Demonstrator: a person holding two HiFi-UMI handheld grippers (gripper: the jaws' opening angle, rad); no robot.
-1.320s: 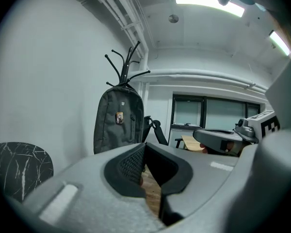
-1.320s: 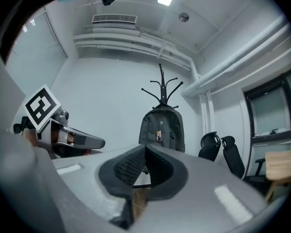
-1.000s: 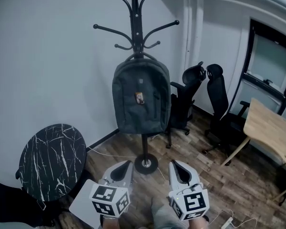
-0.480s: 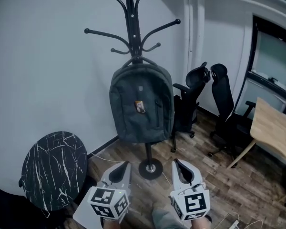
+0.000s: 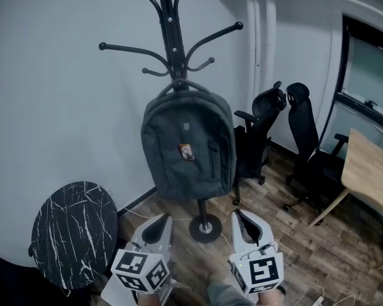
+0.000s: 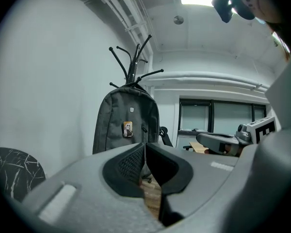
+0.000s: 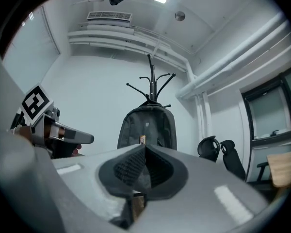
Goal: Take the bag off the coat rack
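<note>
I hold my left gripper [image 5: 161, 222] and right gripper [image 5: 239, 217] closed and empty. The bag [image 5: 187, 146] is at twelve o'clock, out of reach, its top loop hooked over the rack [image 5: 171, 37].

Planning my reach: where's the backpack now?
In the head view, the backpack hangs at centre on the coat rack, with black office chairs to its right and the marble table lower left.

Wood-plank floor [image 5: 277, 218]: bore black coat rack [image 5: 172, 43] on round base, marble-topped table [image 5: 73, 231], two office chairs [image 5: 255, 136], wooden desk [image 5: 370, 171]. Rack carried one grey backpack [image 5: 188, 145].
</note>
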